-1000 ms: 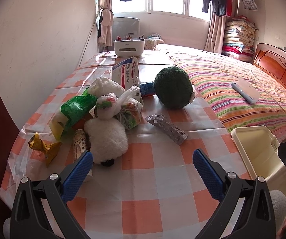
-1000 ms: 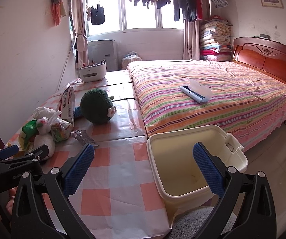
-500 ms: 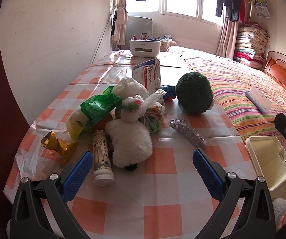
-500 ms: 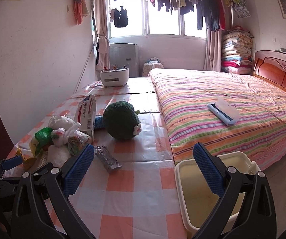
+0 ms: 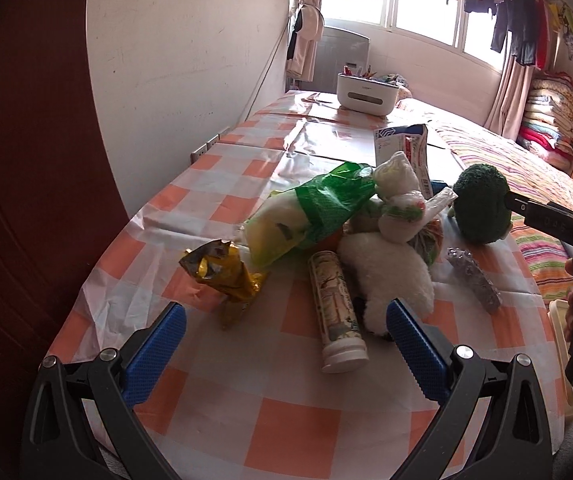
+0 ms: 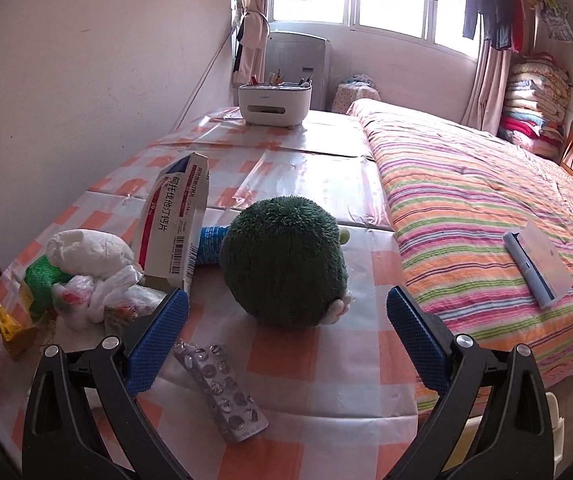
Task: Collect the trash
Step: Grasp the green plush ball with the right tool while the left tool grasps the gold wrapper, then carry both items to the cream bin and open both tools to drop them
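Counter edge: the checked counter [image 5: 294, 412] ends just under both grippers at its near rim; its left side runs along the wall [image 5: 190, 52], its right side meets the bed [image 6: 482, 216].
Open room: bare cloth lies between the left gripper's fingers and the trash, and a wide bare stretch reaches back to the white organiser [image 6: 274, 104] at the far end.
Left gripper [image 5: 286, 344]: spread wide, holding nothing, touching nothing; it hangs low over the near rim, pointing at the pile.
Right gripper [image 6: 286, 332]: released, fingers wide apart and empty, above the counter with the green plush ball [image 6: 284, 264] straight ahead between the fingers.
Right hand: seen from the left wrist view at the right border, gripping the dark handle; the cream bin [image 5: 562, 344] sits below it off the counter's right edge.
Trash, left cluster: gold wrapper [image 5: 222, 276] nearest the left fingers, apart from them; the tube [image 5: 336, 312] lies flat, cap toward the camera, touching the white plush toy [image 5: 390, 276].
Trash, middle: green bag [image 5: 310, 212] and knotted plastic bag [image 5: 406, 216] lean together behind the toy; the medicine box [image 6: 174, 228] stands upright beside the ball.
Trash, right: the blister pack [image 6: 222, 392] lies flat, just ahead of the right gripper's left finger.
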